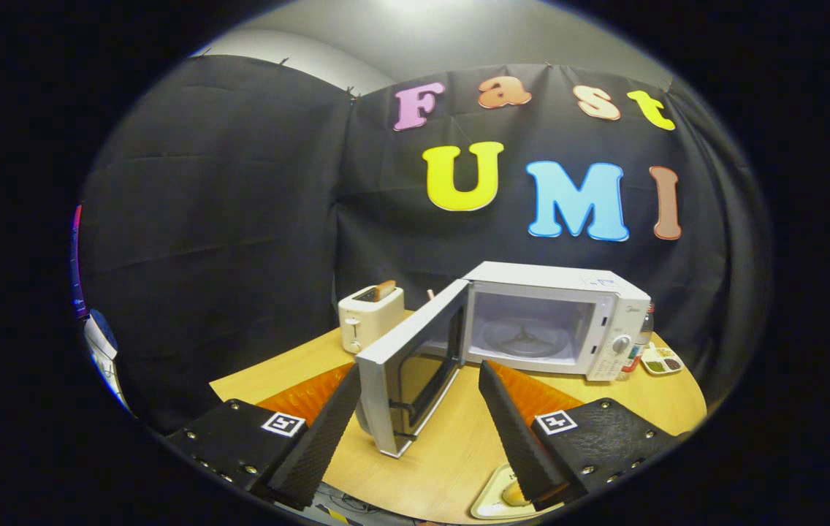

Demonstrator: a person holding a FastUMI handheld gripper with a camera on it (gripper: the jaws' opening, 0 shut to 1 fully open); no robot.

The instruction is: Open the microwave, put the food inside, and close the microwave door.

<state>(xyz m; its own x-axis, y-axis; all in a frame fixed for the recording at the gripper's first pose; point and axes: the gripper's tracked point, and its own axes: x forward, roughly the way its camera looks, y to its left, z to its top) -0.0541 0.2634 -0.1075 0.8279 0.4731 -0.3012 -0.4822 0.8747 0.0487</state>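
Gripper view: white microwave (576, 321) on round wooden table (459, 453), set toward the table's far side against the black cloth wall. Door (404, 380) swung wide open on its left hinge, free edge toward the camera, reaching into the gap between the fingers. Door frame white, dark window panel on the inner face. Cavity lit and pale inside, glass turntable (524, 340) with its roller ring visible, nothing on it. Control strip on the right with a round knob (621, 343).

Gripper (419, 398) spread wide, nothing pinched. Black ribbed fingers (331, 427) either side of the door's free edge, not touching it as far as visible. Orange parts behind each finger, square black-and-white marker on each finger block.

Food: tray (492, 504) at the table's near edge, just under the right finger, holding something yellowish, mostly hidden by the finger; cannot tell what kind.

White toaster (370, 318) left of the microwave, a slice of bread standing up out of one slot. Small dish (662, 360) with sectioned contents just right of the microwave, bottle-like item between them, too small to identify.
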